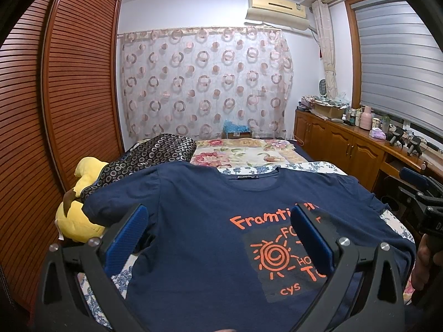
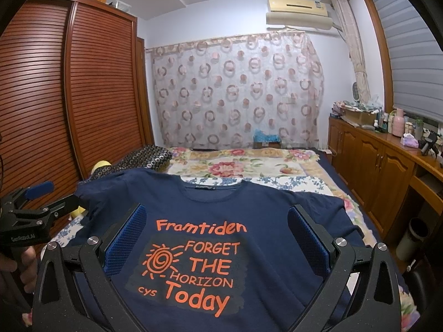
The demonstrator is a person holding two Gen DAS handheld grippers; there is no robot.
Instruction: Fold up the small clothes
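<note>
Jaws wide on left gripper [image 1: 220, 231] and right gripper [image 2: 217, 231], holding nothing. Navy T-shirt [image 2: 221, 202] flat, print up, across near edge of bed [image 2: 326, 191].

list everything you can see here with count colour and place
t-shirt: 1, navy, orange print, flat on bed, front up
bed: 1, floral covers
pillow: 1, black, ringed, left of shirt
plush toy: 1, yellow, bed's left edge
wardrobe: 1, brown, slatted, left
curtain: 1, sheer, pink rings, back wall
air conditioner: 1, cream, high
cabinet: 1, wooden, cluttered, right
left tongs: open, above shirt
right tongs: open, above shirt
</note>
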